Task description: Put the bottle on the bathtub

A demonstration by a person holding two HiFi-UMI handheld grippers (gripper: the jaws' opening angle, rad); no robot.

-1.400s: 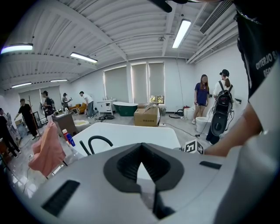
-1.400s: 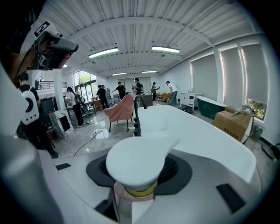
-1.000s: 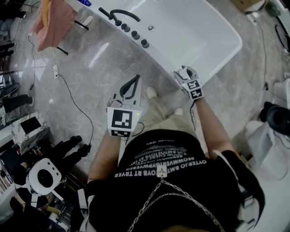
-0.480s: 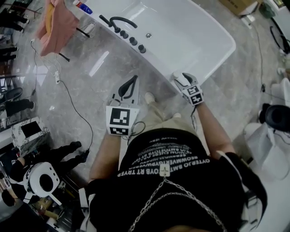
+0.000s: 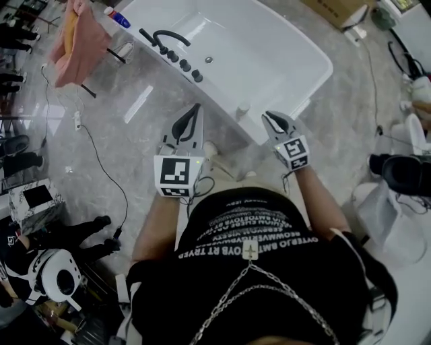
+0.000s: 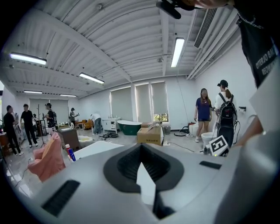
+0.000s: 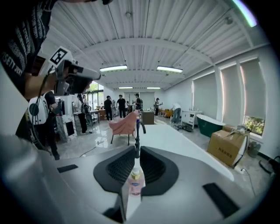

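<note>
Bottle (image 5: 242,110) is standing upright on the near rim of the white bathtub (image 5: 269,47), close to its near corner and well apart from both tongs; in the right gripper view it is showing pink with a pale cap, its label a small blurred patch that I cannot read; the bathtub is taking up the top of the head view, its far end running out of the picture; the person's black shirt (image 5: 249,269) is carrying rows of white lettering, too jumbled from this angle for me to read; a cardboard box (image 7: 229,146) is sitting on the floor with print on its side too small to make out; a pink cloth (image 5: 81,37) is hanging by the far end of the tub; the left gripper (image 5: 195,108) is hovering over the floor beside the tub, its jaws closed on nothing; the right gripper (image 5: 269,118) is hovering just short of the rim, its jaws having just been closing to a thin slit, gripping nothing, nothing between them; each is bearing a marker cube (image 5: 176,176) with a black-and-white square pattern, hiding the hands; a black tap (image 5: 168,35) is arching over the tub; a small blue bottle (image 5: 120,17) is standing beyond it, its writing illegible.
</note>
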